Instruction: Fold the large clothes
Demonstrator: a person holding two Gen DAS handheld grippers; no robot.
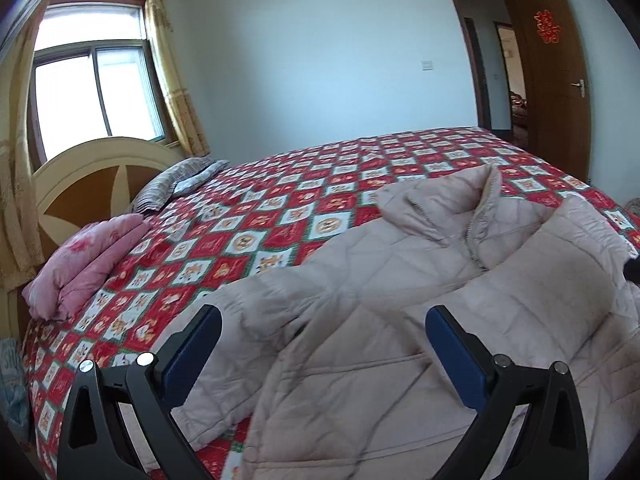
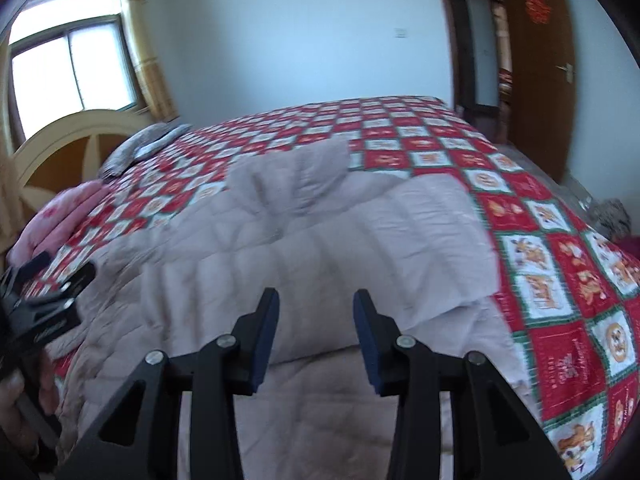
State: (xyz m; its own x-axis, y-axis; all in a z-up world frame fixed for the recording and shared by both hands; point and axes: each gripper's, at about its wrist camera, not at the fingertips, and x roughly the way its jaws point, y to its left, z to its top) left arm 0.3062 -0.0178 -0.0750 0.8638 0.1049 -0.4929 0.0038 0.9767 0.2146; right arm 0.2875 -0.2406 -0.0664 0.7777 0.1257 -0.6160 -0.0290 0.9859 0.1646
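Observation:
A pale pink quilted jacket (image 1: 380,280) lies spread on the bed, collar and zipper toward the far side. One sleeve (image 1: 560,264) is folded across its front. My left gripper (image 1: 324,320) hovers open over the jacket's lower front, holding nothing. In the right wrist view the jacket (image 2: 320,248) fills the near bed, blurred. My right gripper (image 2: 316,300) is open above the folded sleeve, holding nothing. The left gripper (image 2: 56,276) also shows at the left edge of that view, over the jacket's left side.
The bed has a red, white and green patterned cover (image 1: 280,208). A folded pink quilt (image 1: 84,264) and a grey pillow (image 1: 176,184) lie near the headboard (image 1: 92,172). An open brown door (image 1: 556,68) stands at the far right.

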